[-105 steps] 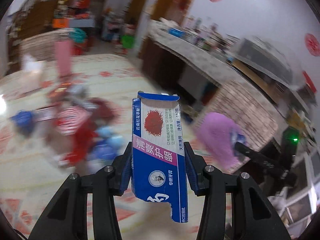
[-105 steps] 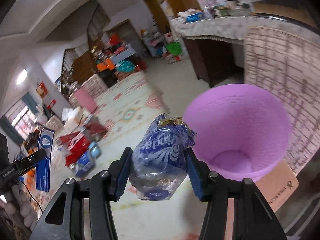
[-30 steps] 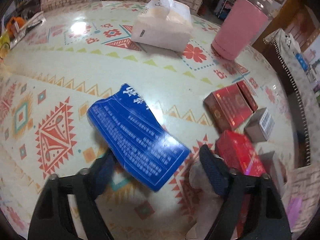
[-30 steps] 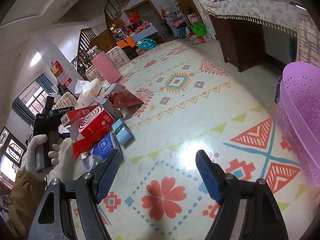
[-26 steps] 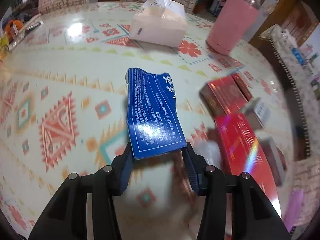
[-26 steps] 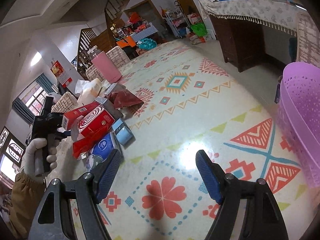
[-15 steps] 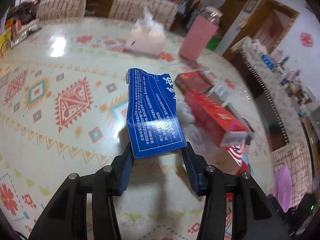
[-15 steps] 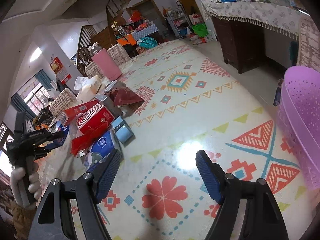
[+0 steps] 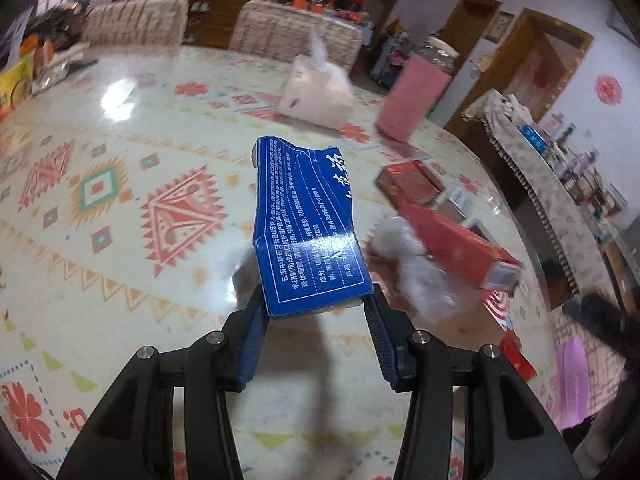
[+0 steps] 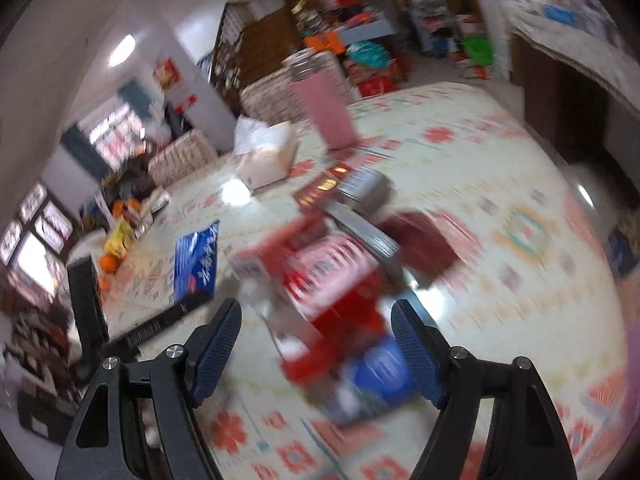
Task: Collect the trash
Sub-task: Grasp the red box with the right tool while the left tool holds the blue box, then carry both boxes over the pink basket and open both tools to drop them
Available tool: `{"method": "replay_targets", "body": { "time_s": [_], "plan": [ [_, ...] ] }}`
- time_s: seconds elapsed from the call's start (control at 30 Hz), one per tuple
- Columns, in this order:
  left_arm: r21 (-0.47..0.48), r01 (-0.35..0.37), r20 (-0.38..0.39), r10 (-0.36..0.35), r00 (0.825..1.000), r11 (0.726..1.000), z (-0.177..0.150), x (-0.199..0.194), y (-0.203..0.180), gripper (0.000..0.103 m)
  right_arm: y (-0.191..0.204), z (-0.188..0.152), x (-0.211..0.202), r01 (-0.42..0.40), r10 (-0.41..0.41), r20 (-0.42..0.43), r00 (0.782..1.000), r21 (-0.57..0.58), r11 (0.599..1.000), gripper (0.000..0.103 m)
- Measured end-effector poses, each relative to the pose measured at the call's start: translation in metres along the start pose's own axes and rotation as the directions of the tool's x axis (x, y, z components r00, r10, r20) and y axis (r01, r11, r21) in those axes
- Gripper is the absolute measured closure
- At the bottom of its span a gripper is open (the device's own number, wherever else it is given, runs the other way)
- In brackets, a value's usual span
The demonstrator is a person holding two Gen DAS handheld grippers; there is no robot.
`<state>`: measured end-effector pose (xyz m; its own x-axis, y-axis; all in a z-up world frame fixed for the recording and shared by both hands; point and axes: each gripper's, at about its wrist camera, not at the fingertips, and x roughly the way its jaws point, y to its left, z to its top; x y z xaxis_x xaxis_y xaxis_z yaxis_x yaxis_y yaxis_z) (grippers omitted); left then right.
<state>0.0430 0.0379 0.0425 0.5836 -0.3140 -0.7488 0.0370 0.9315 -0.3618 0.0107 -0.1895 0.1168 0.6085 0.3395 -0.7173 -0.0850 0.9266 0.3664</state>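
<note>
My left gripper (image 9: 318,308) is shut on a torn blue toothpaste box (image 9: 308,232) and holds it above the patterned table (image 9: 120,200). The same box shows in the right wrist view (image 10: 197,264). My right gripper (image 10: 316,332) is open and empty, just in front of a blurred pile of trash: red boxes (image 10: 332,276), a blue wrapper (image 10: 380,372) and a dark red packet (image 10: 424,246). In the left wrist view the pile shows as red boxes (image 9: 452,236) and crumpled clear plastic (image 9: 416,276). The purple basket (image 9: 576,380) is at the lower right edge.
A white tissue box (image 9: 316,98) and a pink canister (image 9: 412,98) stand at the table's far side. Chairs (image 9: 292,32) stand behind the table. Snack bags and oranges (image 10: 120,240) lie at the far left. A covered counter (image 9: 560,184) runs along the right.
My left gripper closed on the blue box and lifted it off the table. My right gripper swung from the bare part of the table near the basket toward the trash pile, still open.
</note>
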Motion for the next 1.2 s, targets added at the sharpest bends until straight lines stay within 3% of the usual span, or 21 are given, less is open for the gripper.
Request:
{"method": "replay_targets", "body": {
  "time_s": [0.13,0.3,0.33,0.4,0.43,0.53,0.7,0.87,1.0,1.2],
  "plan": [
    [-0.063,-0.003,-0.024,0.002,1.0,0.998,0.006,0.006,0.017,0.056,0.036,0.04,0.056,0.097,-0.105,-0.108,0.989,-0.077,0.992,0.021],
    [-0.08,0.017,-0.024,-0.019,1.0,0.997,0.008,0.005,0.02,0.056,0.053,0.049,0.115,0.19,-0.224,-0.231,0.947,-0.161,0.969,0.022],
    [-0.078,0.02,-0.025,-0.022,0.999,0.997,0.008,0.005,0.019,0.056,0.056,0.049,0.12,0.205,-0.243,-0.236,0.941,-0.174,0.963,0.028],
    [-0.076,0.03,-0.025,-0.032,0.999,0.997,0.007,0.005,0.018,0.056,0.058,0.047,0.129,0.24,-0.285,-0.246,0.926,-0.197,0.951,0.055],
    [-0.076,0.033,-0.025,-0.035,0.999,0.997,0.007,0.004,0.018,0.056,0.058,0.044,0.13,0.255,-0.302,-0.248,0.921,-0.205,0.945,0.06],
    [-0.08,0.044,-0.021,-0.046,0.999,0.996,0.008,0.003,0.019,0.056,0.059,0.04,0.121,0.255,-0.298,-0.212,0.931,-0.207,0.944,0.06],
    [-0.073,0.053,-0.012,-0.054,0.998,0.996,0.006,0.0,0.017,0.056,0.054,0.035,0.064,0.195,-0.21,-0.116,0.971,-0.13,0.972,0.06],
    [-0.053,0.052,-0.003,-0.052,0.999,0.997,0.004,-0.001,0.015,0.056,0.023,0.006,-0.019,0.133,-0.135,-0.037,0.99,-0.055,0.99,0.06],
    [-0.023,0.071,-0.006,-0.071,0.997,0.997,0.0,-0.001,0.006,0.056,-0.024,-0.038,-0.101,0.14,-0.14,0.024,0.99,0.022,0.99,0.06],
    [0.09,0.14,-0.008,-0.14,0.99,0.986,-0.016,-0.009,-0.031,0.056,-0.119,-0.131,-0.23,0.238,-0.264,0.104,0.959,0.21,0.948,0.06]
  ]
}}
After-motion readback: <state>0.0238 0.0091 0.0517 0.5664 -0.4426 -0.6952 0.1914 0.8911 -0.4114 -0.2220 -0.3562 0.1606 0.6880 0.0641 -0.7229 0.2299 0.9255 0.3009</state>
